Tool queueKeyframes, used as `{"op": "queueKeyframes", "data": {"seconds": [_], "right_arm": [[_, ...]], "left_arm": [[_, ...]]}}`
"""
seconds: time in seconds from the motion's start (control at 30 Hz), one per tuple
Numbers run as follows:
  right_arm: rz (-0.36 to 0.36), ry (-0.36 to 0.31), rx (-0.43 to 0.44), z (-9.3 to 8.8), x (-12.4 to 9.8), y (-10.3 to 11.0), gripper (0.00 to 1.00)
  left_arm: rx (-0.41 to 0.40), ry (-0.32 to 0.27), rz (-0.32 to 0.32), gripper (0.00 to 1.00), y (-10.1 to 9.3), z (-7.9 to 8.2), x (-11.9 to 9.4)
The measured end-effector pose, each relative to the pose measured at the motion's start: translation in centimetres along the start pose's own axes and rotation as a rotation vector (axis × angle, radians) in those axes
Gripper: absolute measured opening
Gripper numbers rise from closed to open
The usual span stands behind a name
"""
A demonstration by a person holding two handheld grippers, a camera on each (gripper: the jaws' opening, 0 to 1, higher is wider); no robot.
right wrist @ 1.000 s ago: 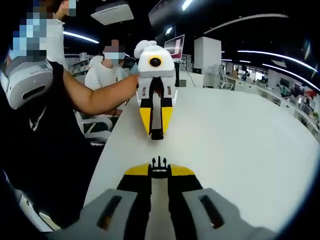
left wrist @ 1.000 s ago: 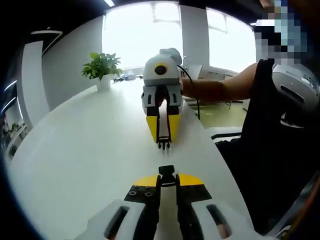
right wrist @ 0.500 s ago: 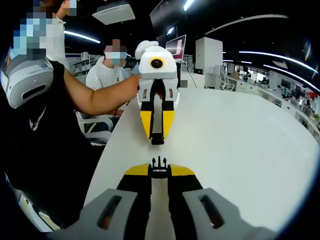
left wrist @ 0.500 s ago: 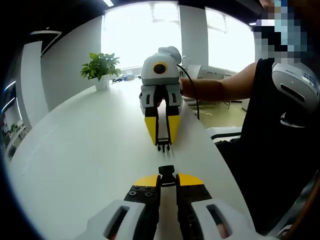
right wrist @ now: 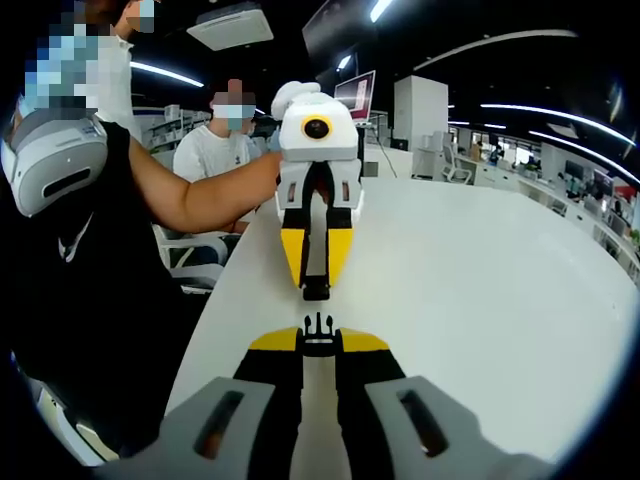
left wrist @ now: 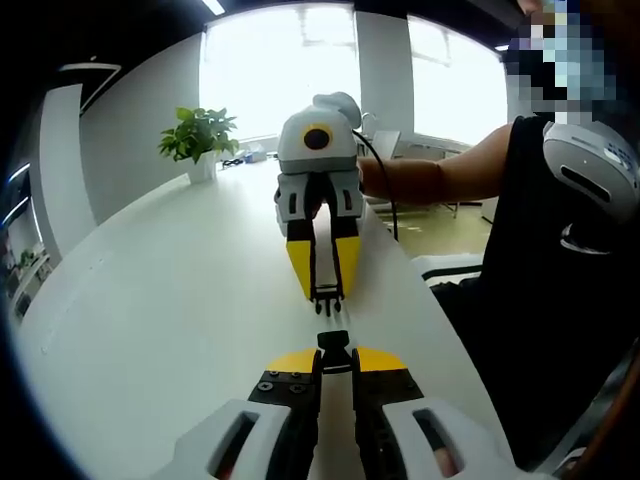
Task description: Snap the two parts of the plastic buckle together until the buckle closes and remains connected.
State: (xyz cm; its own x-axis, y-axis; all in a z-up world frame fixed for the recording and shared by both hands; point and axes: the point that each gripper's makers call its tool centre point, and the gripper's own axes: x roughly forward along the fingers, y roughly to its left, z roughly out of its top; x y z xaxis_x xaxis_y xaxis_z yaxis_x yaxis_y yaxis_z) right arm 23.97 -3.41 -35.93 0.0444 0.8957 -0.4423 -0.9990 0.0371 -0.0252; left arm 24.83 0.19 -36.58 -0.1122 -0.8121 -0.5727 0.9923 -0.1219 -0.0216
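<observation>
My left gripper [left wrist: 334, 358] is shut on the black socket half of the buckle [left wrist: 334, 345], which pokes out between its yellow tips. Facing it, the right gripper [left wrist: 326, 297] holds the pronged half [left wrist: 327, 301] a short gap away, prongs pointing at the socket. In the right gripper view, my right gripper [right wrist: 319, 343] is shut on the pronged half of the buckle [right wrist: 319, 327], and the left gripper [right wrist: 316, 285] opposite carries the socket half [right wrist: 316, 292] just beyond the prongs. Both halves hang above the white table [left wrist: 170, 280], lined up tip to tip but apart.
A potted plant [left wrist: 198, 140] stands at the table's far end. The person holding the grippers, in a black top [left wrist: 560, 280], stands along the table's edge. Another person sits behind [right wrist: 215, 145]. Open white tabletop [right wrist: 480, 270] spreads to the side.
The two grippers have drawn closer together; the gap between the pronged half and the socket half has shrunk.
</observation>
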Motion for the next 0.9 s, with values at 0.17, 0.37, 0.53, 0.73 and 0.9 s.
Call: {"op": "queueKeyframes", "data": {"seconds": [0.17,0.37,0.53,0.73,0.9], "right_arm": [[0.003,-0.001,-0.004,0.02,0.16,-0.02,0.11],[0.006,-0.003,-0.004,0.08,0.29,-0.04,0.11],[0.008,0.000,-0.009,0.17,0.56,0.02,0.11],[0.011,-0.003,-0.011,0.30,0.67,0.08,0.11],[0.014,-0.004,-0.013,0.40,0.81,0.19,0.11]], "left_arm": [[-0.001,0.001,0.000,0.09,0.05,-0.03,0.16],[-0.003,-0.004,-0.007,0.09,-0.04,0.09,0.30],[-0.005,-0.006,-0.011,0.09,-0.04,0.16,0.43],[-0.003,-0.007,-0.008,0.09,-0.03,0.23,0.43],[-0.004,-0.008,-0.011,0.09,-0.06,0.24,0.55]]}}
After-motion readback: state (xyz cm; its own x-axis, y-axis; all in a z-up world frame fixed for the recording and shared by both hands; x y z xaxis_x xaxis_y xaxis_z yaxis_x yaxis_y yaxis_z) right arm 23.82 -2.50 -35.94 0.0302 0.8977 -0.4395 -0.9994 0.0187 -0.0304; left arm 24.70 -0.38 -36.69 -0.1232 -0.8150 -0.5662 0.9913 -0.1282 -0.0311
